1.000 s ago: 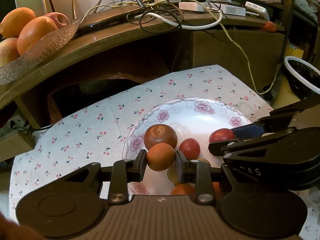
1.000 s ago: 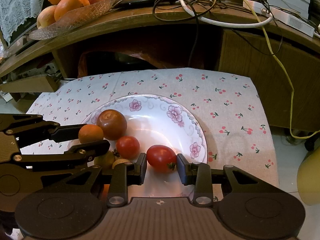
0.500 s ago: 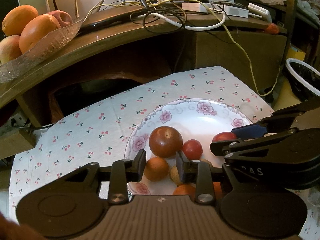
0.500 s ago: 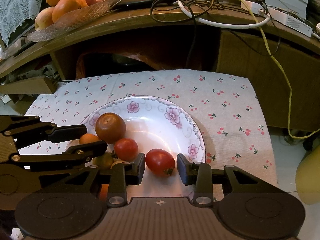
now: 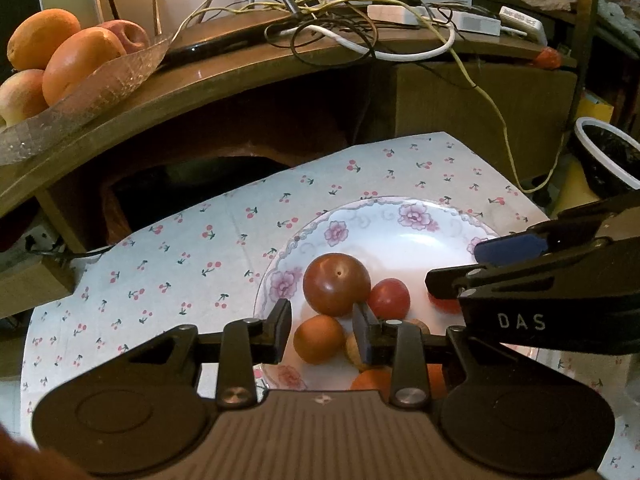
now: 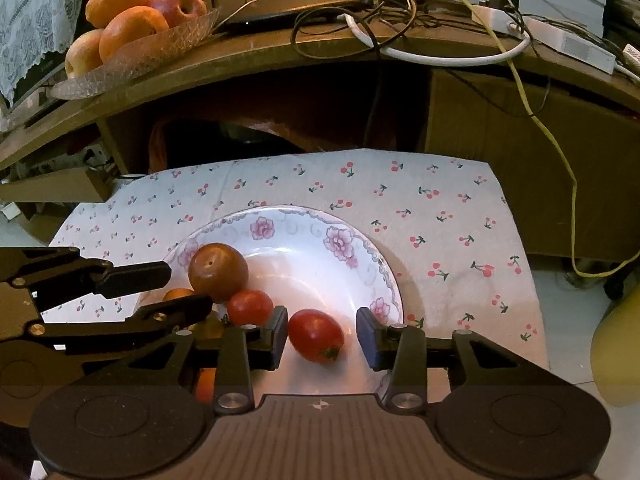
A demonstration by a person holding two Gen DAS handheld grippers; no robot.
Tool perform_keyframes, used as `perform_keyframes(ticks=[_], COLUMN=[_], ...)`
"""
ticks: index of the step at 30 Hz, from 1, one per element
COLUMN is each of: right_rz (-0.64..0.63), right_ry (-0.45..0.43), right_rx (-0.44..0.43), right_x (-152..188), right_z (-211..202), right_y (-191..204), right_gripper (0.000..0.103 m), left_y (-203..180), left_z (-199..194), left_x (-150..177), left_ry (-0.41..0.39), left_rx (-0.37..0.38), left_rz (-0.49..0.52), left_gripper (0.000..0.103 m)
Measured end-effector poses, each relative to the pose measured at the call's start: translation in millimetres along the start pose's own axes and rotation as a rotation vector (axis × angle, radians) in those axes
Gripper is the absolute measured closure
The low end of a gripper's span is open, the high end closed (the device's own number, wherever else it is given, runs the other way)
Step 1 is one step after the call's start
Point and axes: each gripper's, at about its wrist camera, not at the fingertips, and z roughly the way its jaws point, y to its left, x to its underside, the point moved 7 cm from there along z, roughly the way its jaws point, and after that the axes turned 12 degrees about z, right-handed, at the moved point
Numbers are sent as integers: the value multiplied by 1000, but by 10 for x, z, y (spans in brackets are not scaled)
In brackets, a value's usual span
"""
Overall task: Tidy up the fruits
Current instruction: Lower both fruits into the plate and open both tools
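Both tools stand released over the flowered white china plate (image 6: 384,276), the left tool (image 5: 322,330) having just let the small round orange fruit (image 5: 319,339) rest there and the right tool (image 6: 322,334) the oval red tomato (image 6: 316,335), each loose between parting jaws.

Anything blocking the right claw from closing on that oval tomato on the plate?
Nothing visible. The oval tomato lies on the plate between the open right claw fingers, nearer the left one. The round tomato sits outside, beyond that finger.
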Motion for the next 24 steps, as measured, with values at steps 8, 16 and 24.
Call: perform_keyframes(ticks=[8, 16, 24], right_rz=[15, 34, 36], right_ry=[-4, 0, -12], right_rx=[-9, -31, -18], right_x=[-9, -17, -17], right_z=[-32, -54, -101], right_y=[2, 32, 27], right_gripper=[58, 58, 54], left_y=[20, 33, 51], left_z=[-14, -13, -32], left_x=[-3, 1, 12], left_ry=[-2, 0, 3], left_rx=[-13, -20, -31], left_rz=[-12, -17, -26], left_gripper=[64, 62, 57])
